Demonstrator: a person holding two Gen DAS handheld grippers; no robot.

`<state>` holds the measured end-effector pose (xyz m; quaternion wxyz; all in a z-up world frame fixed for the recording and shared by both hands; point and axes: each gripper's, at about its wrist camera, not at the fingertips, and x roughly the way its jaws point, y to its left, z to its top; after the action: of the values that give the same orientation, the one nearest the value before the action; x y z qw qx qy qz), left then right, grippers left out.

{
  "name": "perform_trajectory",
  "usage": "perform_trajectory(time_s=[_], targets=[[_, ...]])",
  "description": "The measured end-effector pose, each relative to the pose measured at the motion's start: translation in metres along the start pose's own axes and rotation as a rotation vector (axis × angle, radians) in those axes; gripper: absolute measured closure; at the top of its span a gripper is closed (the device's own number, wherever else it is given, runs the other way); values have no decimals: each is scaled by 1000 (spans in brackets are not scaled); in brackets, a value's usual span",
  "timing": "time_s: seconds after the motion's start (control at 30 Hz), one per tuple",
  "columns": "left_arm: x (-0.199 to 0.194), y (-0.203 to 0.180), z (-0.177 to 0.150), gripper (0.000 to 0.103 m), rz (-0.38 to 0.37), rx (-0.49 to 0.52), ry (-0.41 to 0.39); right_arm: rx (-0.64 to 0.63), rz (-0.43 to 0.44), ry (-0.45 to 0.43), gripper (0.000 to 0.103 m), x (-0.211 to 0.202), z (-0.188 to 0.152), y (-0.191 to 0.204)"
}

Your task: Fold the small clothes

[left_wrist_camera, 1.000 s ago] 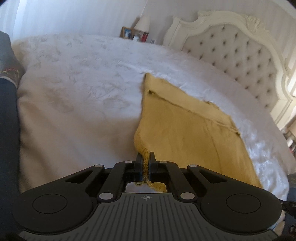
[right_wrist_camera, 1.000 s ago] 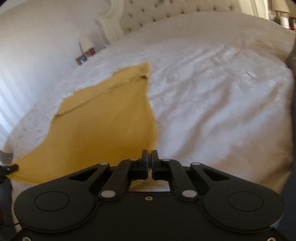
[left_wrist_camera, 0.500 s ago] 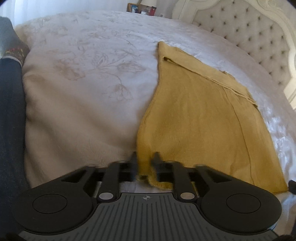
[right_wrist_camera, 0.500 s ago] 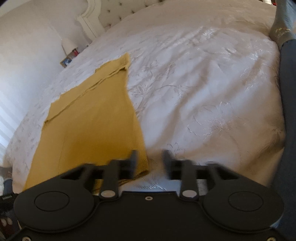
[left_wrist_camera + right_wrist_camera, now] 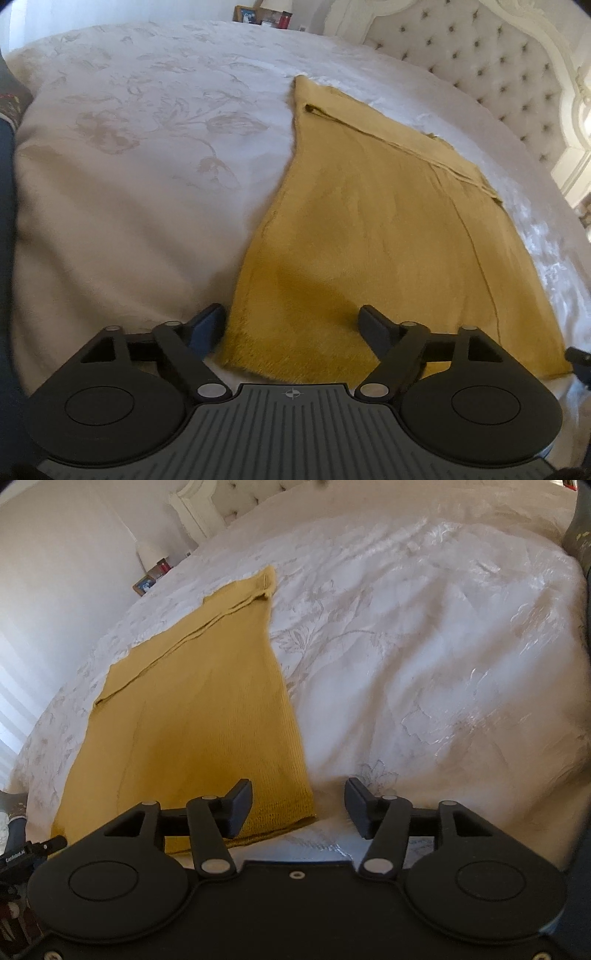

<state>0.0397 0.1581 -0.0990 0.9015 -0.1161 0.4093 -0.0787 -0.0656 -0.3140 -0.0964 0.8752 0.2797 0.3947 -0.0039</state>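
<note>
My mustard knit garment (image 5: pixel 373 236) lies flat on the white bedspread (image 5: pixel 140 177), its far hem pointing toward the tufted headboard (image 5: pixel 491 62) and its near edge at my end, farthest from that headboard, so I judge it spread ready for the next fold. My left gripper (image 5: pixel 293 319) is opening, its jaws straddling the garment's near corner on its side with the pads off the cloth. My right gripper (image 5: pixel 298 797) is opening too, over the other near corner, one finger above the knit, one over bare bedspread, gripping nothing.
</note>
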Motion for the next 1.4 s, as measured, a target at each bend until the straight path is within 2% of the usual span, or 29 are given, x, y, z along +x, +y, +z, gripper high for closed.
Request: perform_trajectory(time_s=[0.13, 0.3, 0.33, 0.53, 0.57, 0.67, 0.7, 0.73, 0.77, 0.8, 0.83, 0.87, 0.9, 0.93, 0.97, 1.2, 1.4], targets=[[6, -2, -1, 10, -20, 18, -17, 2, 12, 7, 40, 7, -2, -1], [7, -7, -5, 5, -18, 43, -30, -18, 63, 5, 30, 10, -4, 3], [7, -7, -5, 1, -22, 44, -30, -22, 78, 8, 29, 12, -4, 4], [10, -14, -5, 1, 3, 62, -20, -19, 150, 25, 24, 18, -6, 8], [10, -15, -4, 1, 7, 67, -16, -18, 157, 26, 27, 18, -6, 8], [8, -14, -4, 4, 4, 57, -18, -13, 171, 35, 48, 18, -6, 8], [7, -13, -5, 14, 10, 52, -25, -9, 172, 40, 54, 19, -7, 7], [5, -13, -5, 29, 29, 51, -35, -7, 171, 41, 56, 19, -7, 7], [4, -13, -5, 37, 51, 50, -44, -3, 175, 42, 66, 19, -7, 7], [3, -12, -5, 54, 62, 46, -51, 0, 177, 44, 85, 20, -7, 7], [1, -10, -5, 71, 64, 34, -59, -2, 173, 47, 89, 20, -8, 7], [0, -7, -4, 82, 49, 12, -63, -8, 164, 43, 89, 20, -8, 8], [-1, -2, -3, 97, 18, -16, -62, -14, 164, 38, 90, 19, -8, 9], [-1, 2, -3, 97, -19, -49, -60, -20, 167, 30, 90, 18, -9, 10], [-3, 4, -2, 97, -21, -65, -67, -26, 177, 17, 90, 15, -8, 11], [-22, -6, 6, 97, -44, -20, -140, 3, 262, -93, 90, -5, -4, 7], [-39, -9, 26, 97, -89, -53, -198, 41, 294, -117, 90, -11, 3, 4]])
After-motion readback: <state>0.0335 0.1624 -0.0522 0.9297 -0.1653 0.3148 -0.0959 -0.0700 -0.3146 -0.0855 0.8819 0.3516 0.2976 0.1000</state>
